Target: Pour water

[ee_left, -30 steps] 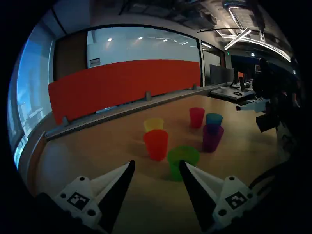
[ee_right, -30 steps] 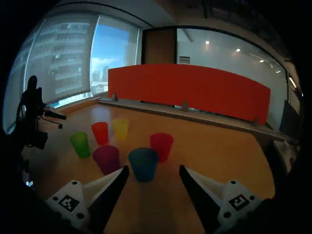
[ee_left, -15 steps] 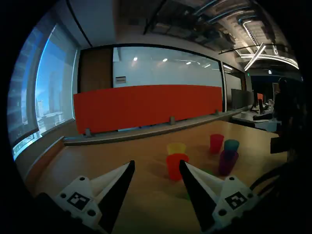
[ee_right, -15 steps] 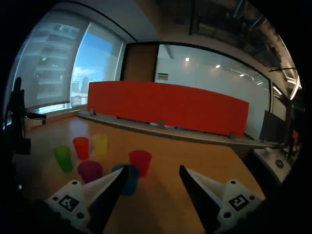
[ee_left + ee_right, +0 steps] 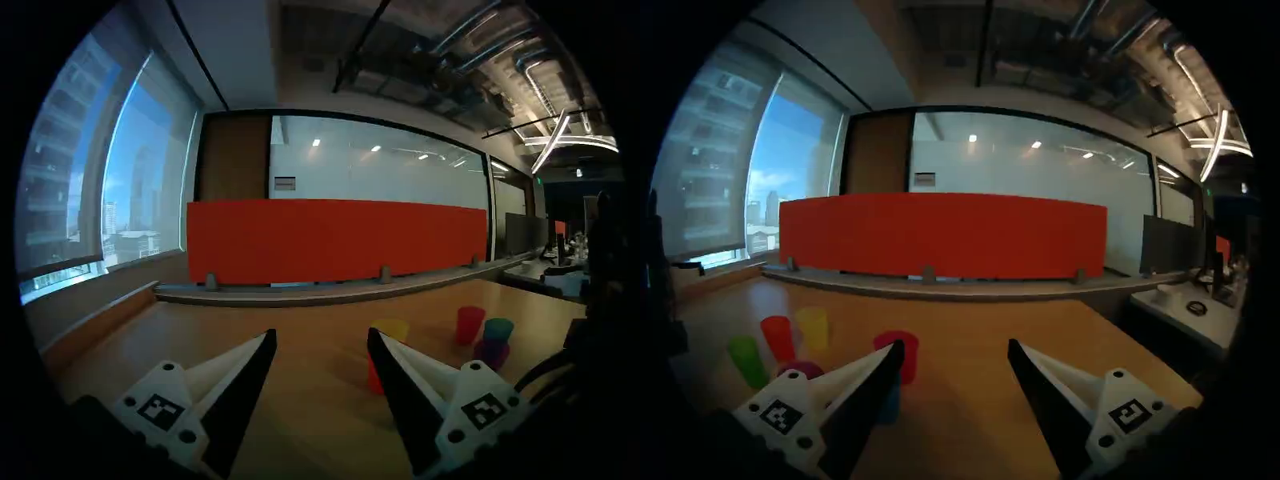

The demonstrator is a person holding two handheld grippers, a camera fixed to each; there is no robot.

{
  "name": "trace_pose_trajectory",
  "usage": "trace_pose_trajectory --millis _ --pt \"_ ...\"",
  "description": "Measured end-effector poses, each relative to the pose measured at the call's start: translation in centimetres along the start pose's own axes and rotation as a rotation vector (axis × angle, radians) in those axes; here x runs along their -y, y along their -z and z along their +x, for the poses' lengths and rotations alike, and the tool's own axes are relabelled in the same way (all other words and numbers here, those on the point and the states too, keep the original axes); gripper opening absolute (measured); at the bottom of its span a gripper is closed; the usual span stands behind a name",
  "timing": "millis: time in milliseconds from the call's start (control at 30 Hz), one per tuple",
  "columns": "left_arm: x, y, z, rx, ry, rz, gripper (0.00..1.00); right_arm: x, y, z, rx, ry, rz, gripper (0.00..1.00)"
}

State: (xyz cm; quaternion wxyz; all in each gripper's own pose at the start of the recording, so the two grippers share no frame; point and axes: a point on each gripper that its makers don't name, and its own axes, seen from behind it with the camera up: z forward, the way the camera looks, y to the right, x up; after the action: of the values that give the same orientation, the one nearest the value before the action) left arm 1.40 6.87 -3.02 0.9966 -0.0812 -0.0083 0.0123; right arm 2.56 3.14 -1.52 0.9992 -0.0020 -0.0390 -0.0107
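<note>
Several coloured plastic cups stand together on a wooden table. In the left gripper view I see a yellow cup, a red cup, a teal cup and a purple cup; an orange cup is half hidden behind a fingertip. My left gripper is open and holds nothing, well short of the cups. In the right gripper view a green cup, orange cup, yellow cup, red cup and purple cup stand to the left. My right gripper is open with nothing between its fingers.
A long red partition runs along the table's far edge, with glass walls behind it. Large windows fill the left side. Desks with monitors stand off to the right. Bare tabletop lies ahead of the right gripper.
Both cameras have tilted upward and swung, so the cups have dropped lower and look smaller and farther off. The green cup has slipped out of the left gripper view. Both grippers stay open.
</note>
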Motion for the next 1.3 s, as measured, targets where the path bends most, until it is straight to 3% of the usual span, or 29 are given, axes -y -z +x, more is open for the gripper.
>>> trace_pose_trajectory --millis 267,567,867,1300 --pt "0.1 -0.5 0.3 -0.017 0.004 0.02 0.84 0.2 -0.5 0.4 -0.028 -0.034 -0.041 1.0" --pt "0.3 -1.0 0.5 -0.045 0.009 0.052 0.84 1.3 -0.6 2.2 -0.063 -0.011 -0.063 1.0" --pt "2.2 -0.6 -0.7 -0.065 0.005 0.117 0.84 0.8 -0.5 1.0 -0.027 -0.008 -0.092 1.0" --pt "3.7 -0.1 -3.4 -0.077 -0.001 0.153 0.84 -1.1 0.1 1.7 -0.021 -0.022 -0.155 1.0"
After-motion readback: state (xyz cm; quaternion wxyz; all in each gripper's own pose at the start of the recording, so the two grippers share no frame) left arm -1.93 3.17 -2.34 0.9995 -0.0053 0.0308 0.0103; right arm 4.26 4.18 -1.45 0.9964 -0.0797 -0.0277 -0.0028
